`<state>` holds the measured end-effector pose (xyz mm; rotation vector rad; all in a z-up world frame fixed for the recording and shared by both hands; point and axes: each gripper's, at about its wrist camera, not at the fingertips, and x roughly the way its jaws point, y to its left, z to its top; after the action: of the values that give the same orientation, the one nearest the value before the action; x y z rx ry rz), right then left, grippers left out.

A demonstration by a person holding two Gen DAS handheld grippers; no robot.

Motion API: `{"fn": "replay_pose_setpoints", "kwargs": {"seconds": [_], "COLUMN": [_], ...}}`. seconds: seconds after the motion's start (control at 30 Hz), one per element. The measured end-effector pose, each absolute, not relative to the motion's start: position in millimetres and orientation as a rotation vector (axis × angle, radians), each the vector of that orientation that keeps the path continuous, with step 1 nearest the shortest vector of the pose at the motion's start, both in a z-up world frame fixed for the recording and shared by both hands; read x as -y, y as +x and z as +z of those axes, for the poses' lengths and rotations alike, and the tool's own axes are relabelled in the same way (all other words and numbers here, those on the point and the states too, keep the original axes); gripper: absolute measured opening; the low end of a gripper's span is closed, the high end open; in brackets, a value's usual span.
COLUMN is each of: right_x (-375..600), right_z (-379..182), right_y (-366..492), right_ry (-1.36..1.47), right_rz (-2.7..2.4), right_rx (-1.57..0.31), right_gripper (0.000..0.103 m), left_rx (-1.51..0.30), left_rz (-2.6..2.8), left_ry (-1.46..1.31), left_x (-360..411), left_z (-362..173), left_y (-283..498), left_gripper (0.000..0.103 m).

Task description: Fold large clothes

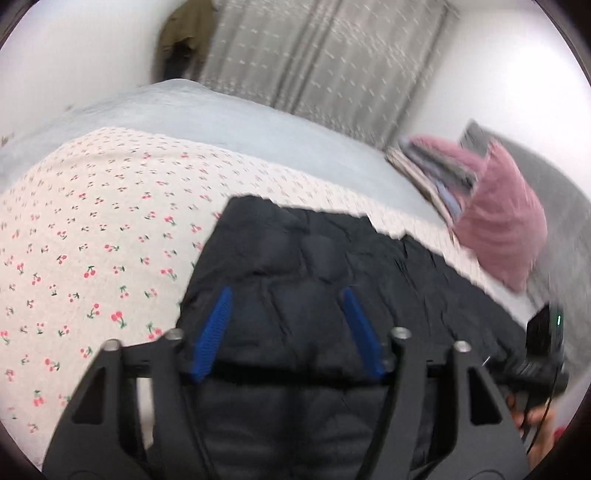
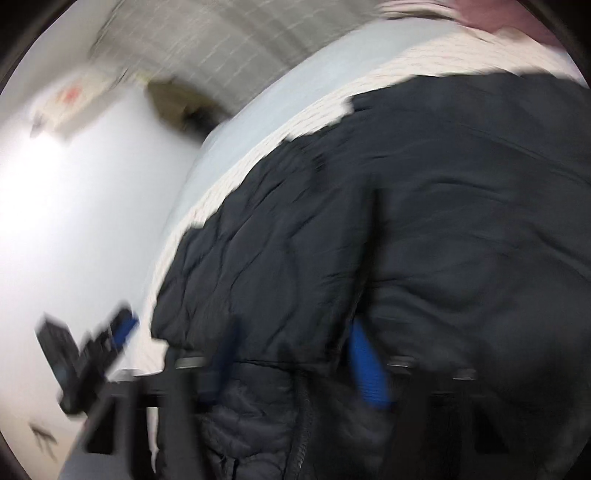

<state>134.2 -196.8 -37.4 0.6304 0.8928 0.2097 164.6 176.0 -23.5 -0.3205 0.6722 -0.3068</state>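
A cherry-print sheet (image 1: 92, 229) is covering the bed, with the dark quilted jacket (image 1: 314, 258) lying spread across it beneath both tools, the left gripper (image 1: 286, 295) hovering with fingers wide apart and the right gripper (image 2: 295, 339) likewise spread, gripping nothing.

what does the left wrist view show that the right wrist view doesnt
Only the left wrist view shows the cherry print on the sheet and the stack of folded clothes against the pink pillow, plus the open left gripper over the jacket.

Only the right wrist view shows a white wall with a blurred poster, and the right gripper, too blurred to judge.

Both show the black puffer jacket on the bed, the grey curtain and a hanging olive coat.
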Motion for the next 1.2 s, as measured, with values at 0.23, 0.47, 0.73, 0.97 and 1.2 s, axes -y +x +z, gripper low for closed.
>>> {"fn": "replay_pose_setpoints", "kwargs": {"seconds": [0.23,0.47,0.73,0.97,1.2], "right_x": [200,218,219,312,429], "right_z": [5,-48,-7,2,-2], "right_y": [141,161,131,77,2], "right_ry": [0.342,0.337,0.283,0.46,0.688], "right_rz": [0.05,-0.039,-0.13,-0.329,-0.619], "right_rx": [-0.705,-0.895,-0.895,-0.816,-0.706], "right_gripper": [0.008,0.007,0.058,0.079,0.079], "left_rx": [-0.751,-0.91,-0.834,-0.799,-0.831], "left_rz": [-0.33,-0.247,-0.2,-0.193,-0.21], "left_ry": [-0.37,-0.268,-0.232,-0.241,-0.309], "left_x": [-163,-146,-138,-129,-123], "left_z": [-56,-89,-41,-25,-29], "left_y": [191,201,175,148,141], "left_gripper": [0.014,0.014,0.081,0.092,0.093]}}
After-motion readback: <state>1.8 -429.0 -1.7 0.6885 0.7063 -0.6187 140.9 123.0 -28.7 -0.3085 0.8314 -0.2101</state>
